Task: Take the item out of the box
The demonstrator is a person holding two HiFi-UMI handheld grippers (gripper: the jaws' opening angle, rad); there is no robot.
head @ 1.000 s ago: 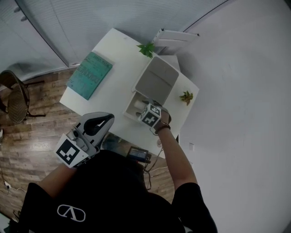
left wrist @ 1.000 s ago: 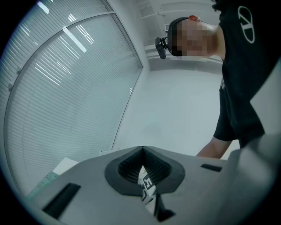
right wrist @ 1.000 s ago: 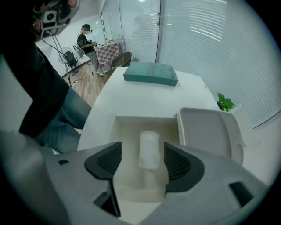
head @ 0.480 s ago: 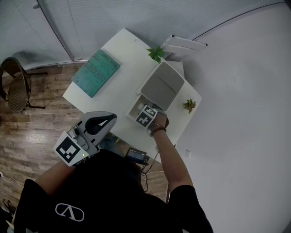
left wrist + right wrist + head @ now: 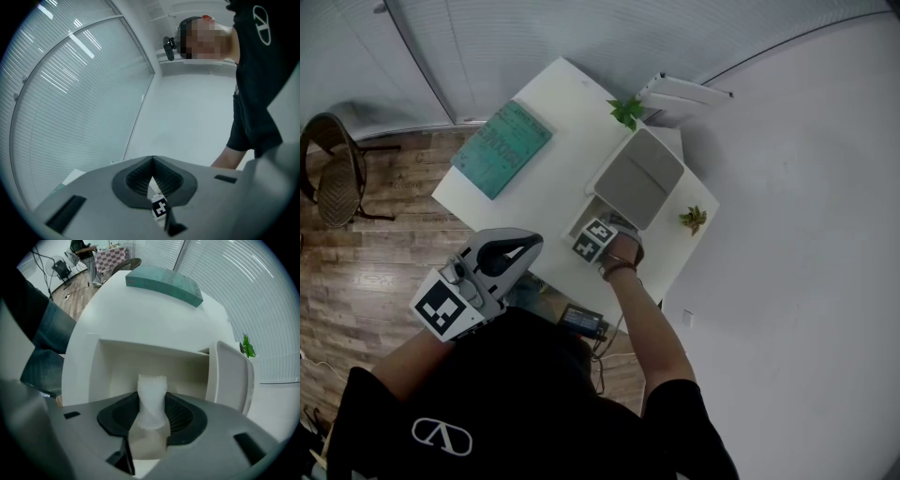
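A white box (image 5: 585, 214) stands open on the white table (image 5: 546, 111), its lid (image 5: 639, 178) tipped back. My right gripper (image 5: 151, 416) points steeply down into the box; in the head view only its marker cube (image 5: 594, 239) and the hand show. Its jaws have just been closing, and a white crinkle-edged packet (image 5: 151, 392) stands pinched between the pads above the box's inner wall (image 5: 140, 363). My left gripper (image 5: 523, 246) hangs off the table's near edge by my body, level, jaws together and empty (image 5: 152, 159).
A teal book (image 5: 502, 148) lies on the table's left part. One small green plant (image 5: 627, 111) sits behind the box and another (image 5: 693, 218) to its right. A chair (image 5: 333, 169) stands on the wooden floor at left. A black device (image 5: 583, 322) lies below the table's near edge.
My right gripper has sunk deeper into the box and tipped further down. The left gripper has stayed where it was.
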